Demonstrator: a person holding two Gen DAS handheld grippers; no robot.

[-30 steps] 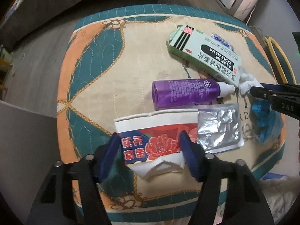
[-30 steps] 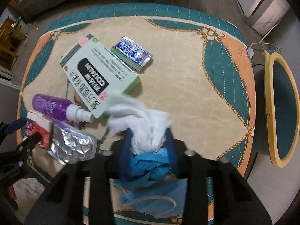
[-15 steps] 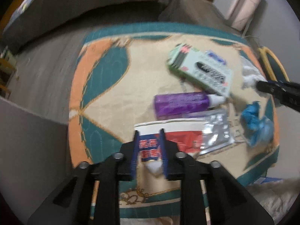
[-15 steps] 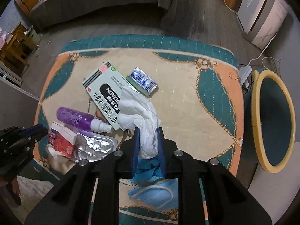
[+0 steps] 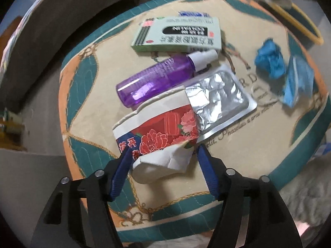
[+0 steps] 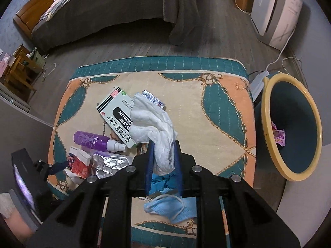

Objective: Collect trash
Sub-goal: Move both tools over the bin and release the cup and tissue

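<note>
A crushed paper cup [image 5: 161,136] with red flowers lies on the patterned cushion [image 5: 86,82]. My left gripper [image 5: 162,153] straddles the cup's near end; its jaws are opening and the pads look clear of it. My right gripper [image 6: 163,142] is shut on a white tissue [image 6: 153,122], which hangs high above the cushion [image 6: 206,144]. A purple spray bottle [image 5: 157,78], a medicine box [image 5: 178,34] and a foil blister pack [image 5: 219,101] lie beside the cup. A crumpled blue glove [image 5: 269,60] and a blue face mask [image 6: 171,206] lie under the right gripper.
A dark bin with a yellow rim [image 6: 266,124] stands on the floor right of the cushion, a pink wrapper [image 6: 279,136] inside. A small blue-and-white wrapper [image 6: 153,99] lies behind the box. A grey sofa and a white appliance stand beyond.
My left gripper squeezed narrow on the cup, then spread wide again while rolling. My right gripper rose with the tissue, lifting it off the cushion.
</note>
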